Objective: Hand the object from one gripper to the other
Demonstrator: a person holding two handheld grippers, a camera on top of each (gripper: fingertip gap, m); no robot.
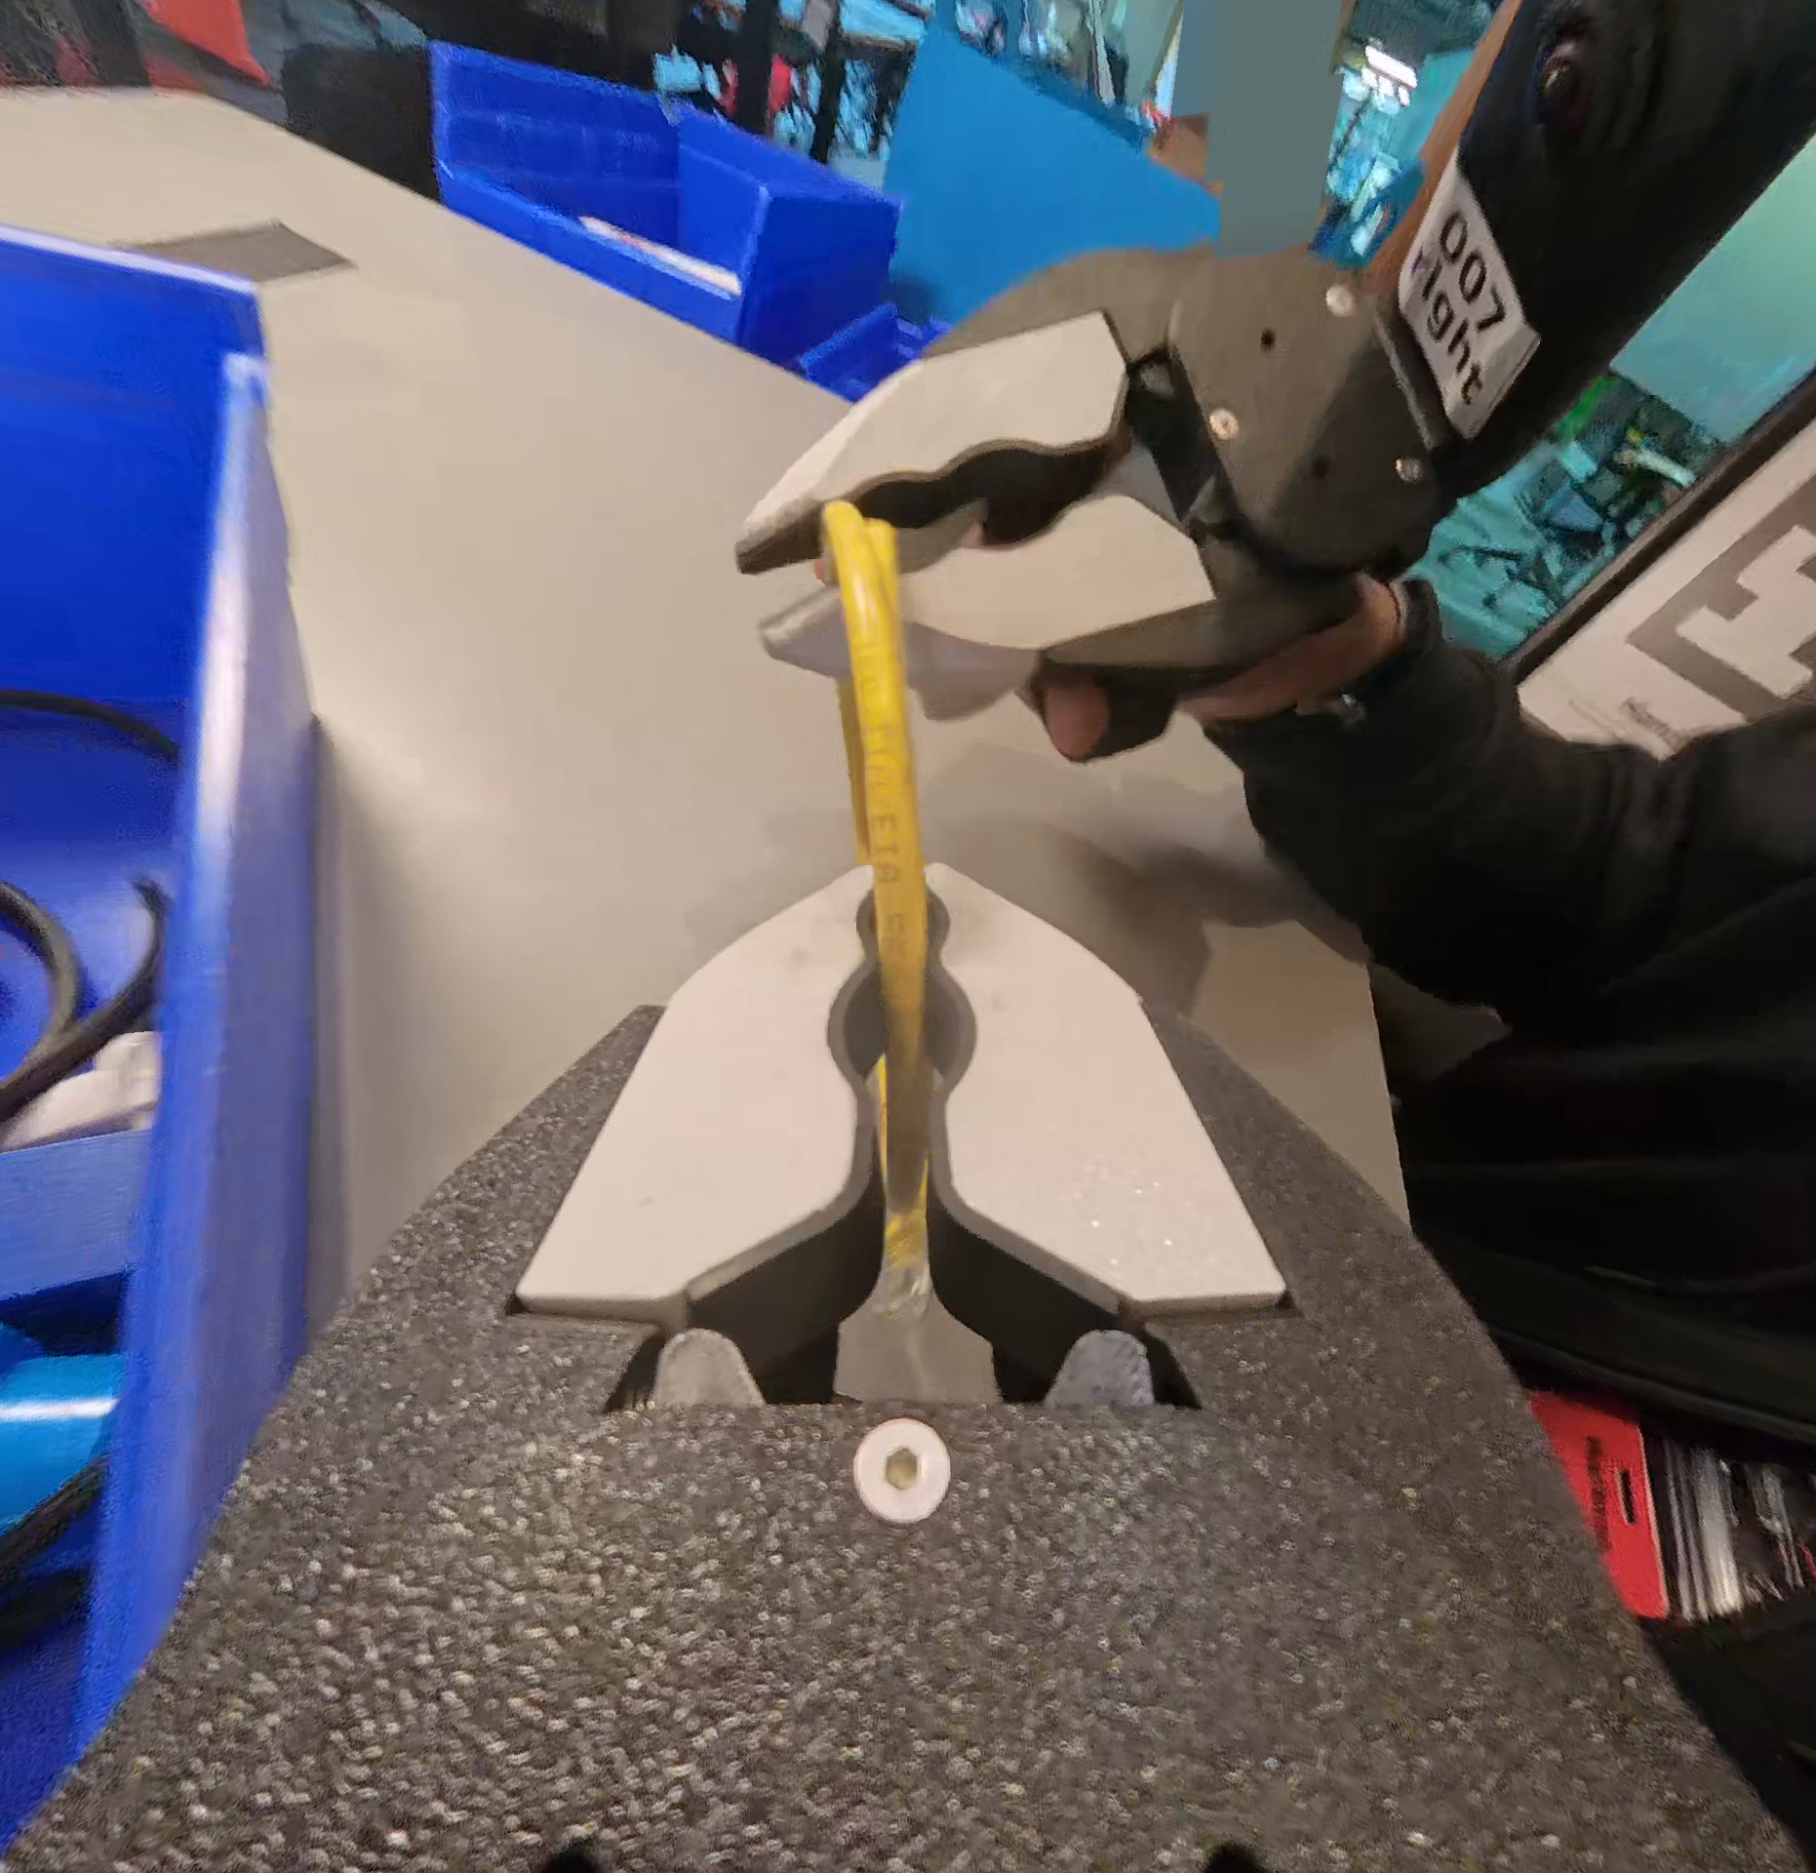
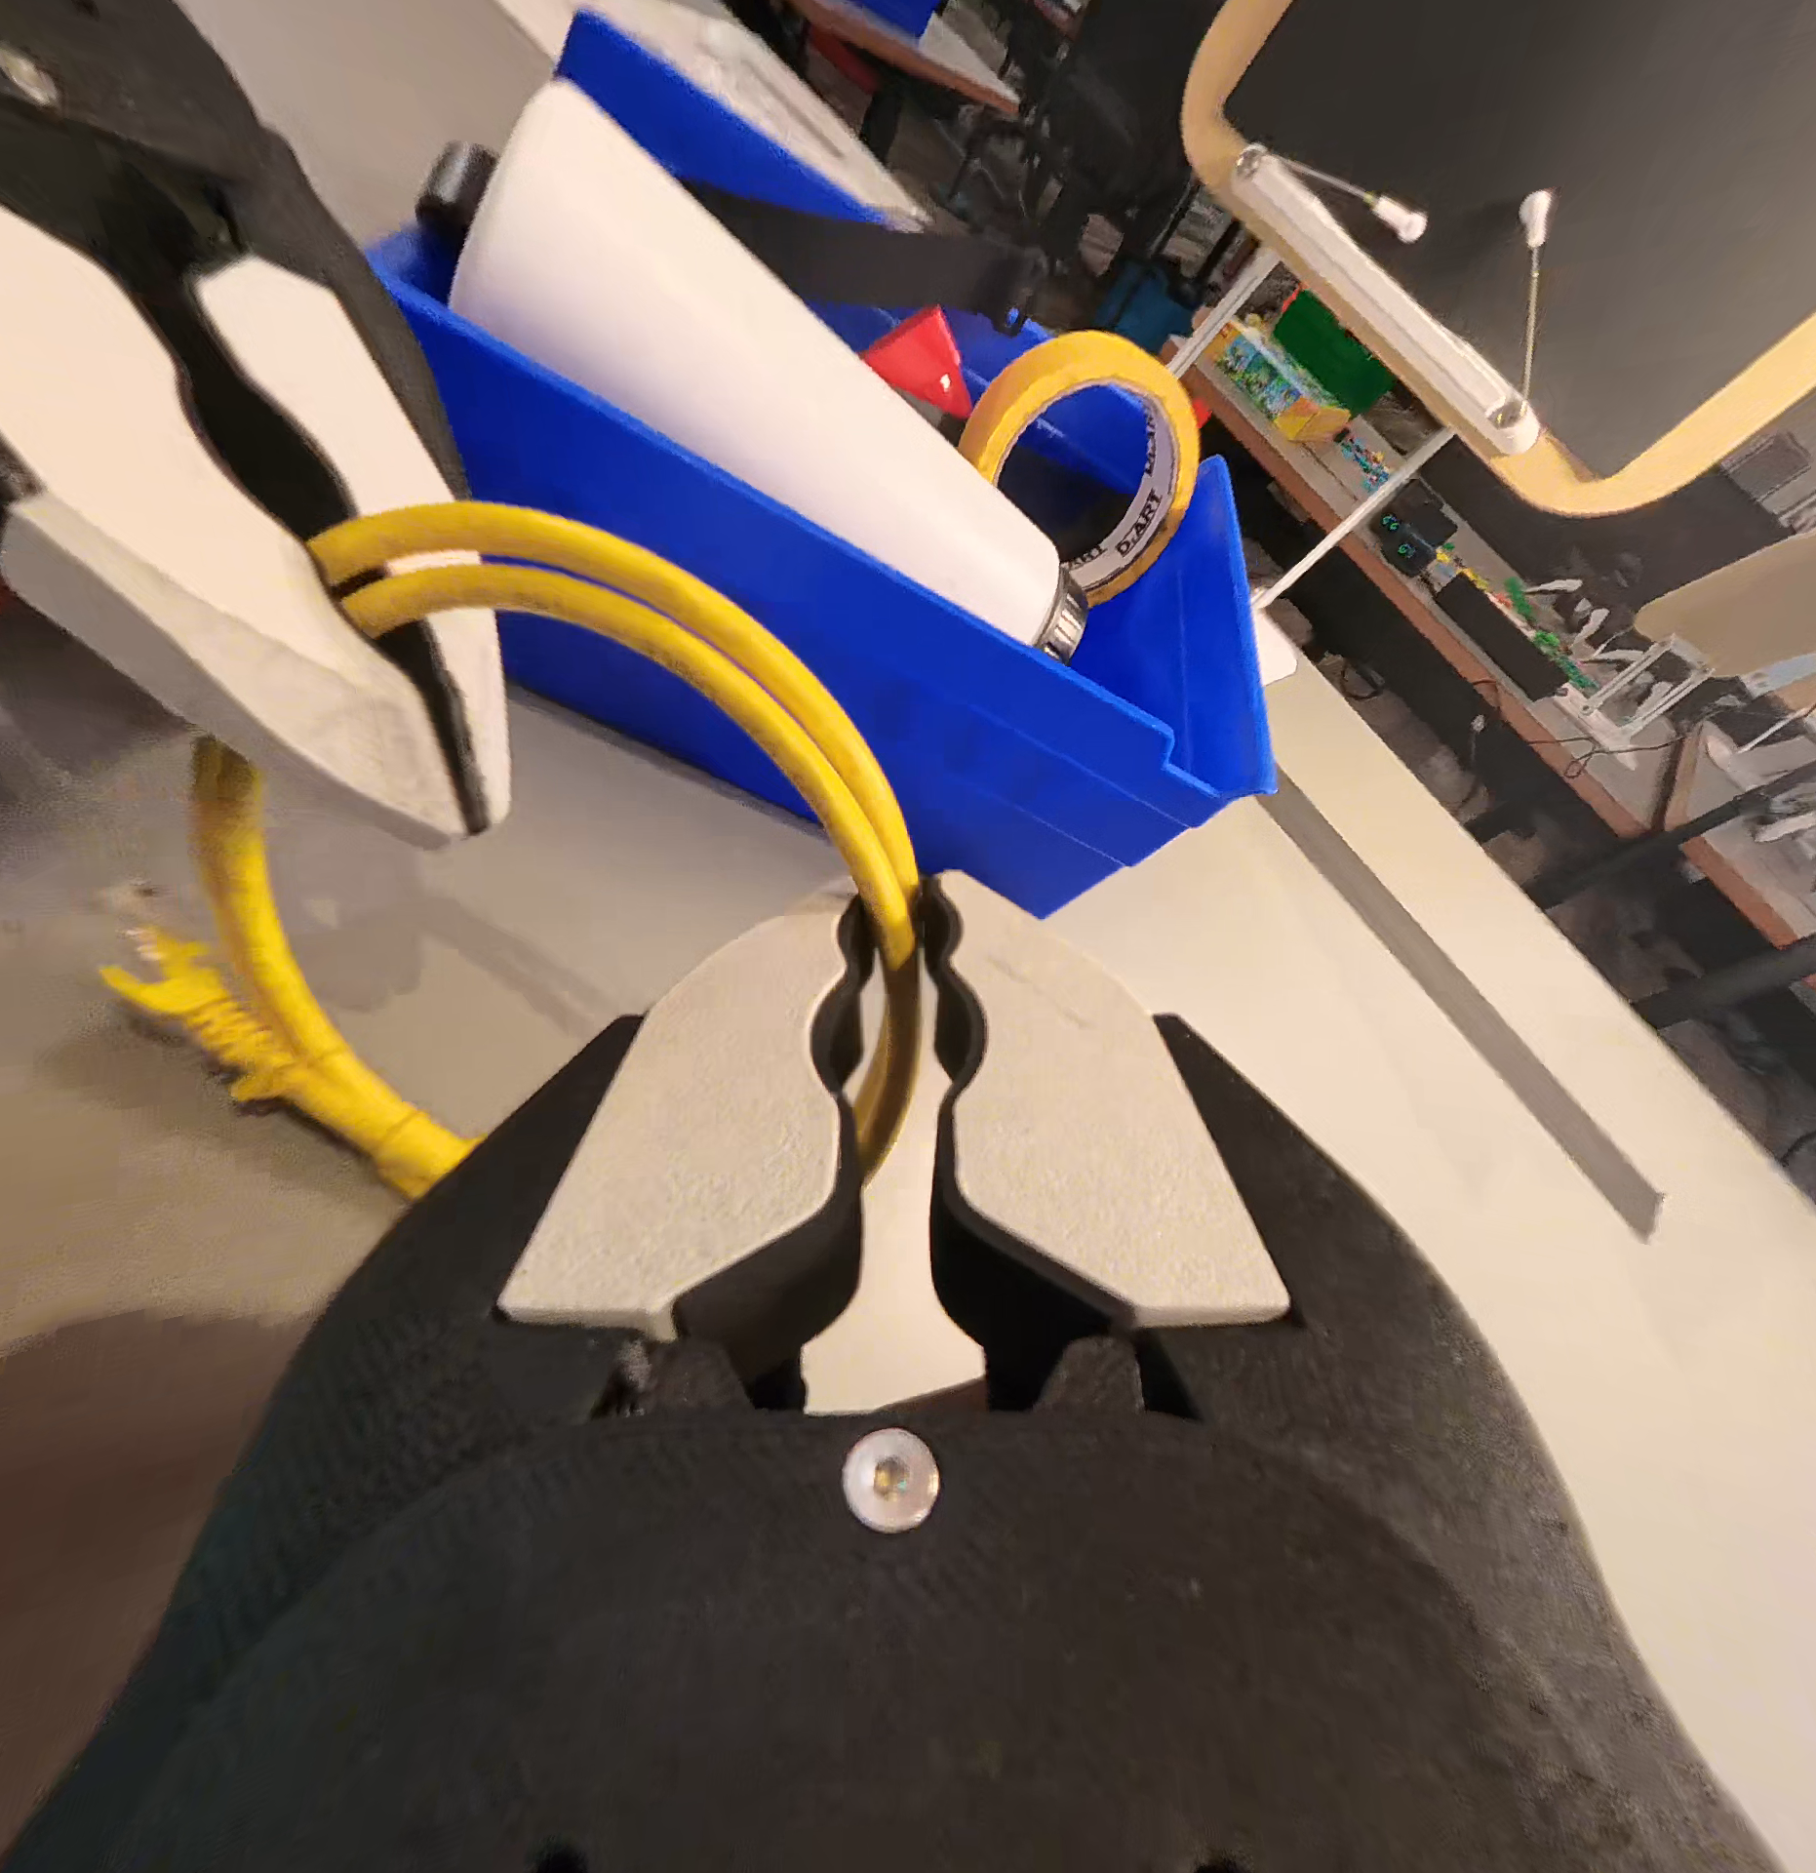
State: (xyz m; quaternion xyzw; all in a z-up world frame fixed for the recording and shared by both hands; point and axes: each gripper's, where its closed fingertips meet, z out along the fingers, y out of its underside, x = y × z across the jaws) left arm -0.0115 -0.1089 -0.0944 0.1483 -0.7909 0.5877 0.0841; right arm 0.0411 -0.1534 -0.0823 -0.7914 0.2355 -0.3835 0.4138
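Both tongs pinch the yellow cable. Nearest, the left gripper squeezes two strands of it. Farther along the cable, the right gripper bites the loop's top. Below the cable lies the grey table. Beside the cable sits a blue bin holding a white roll and yellow tape.
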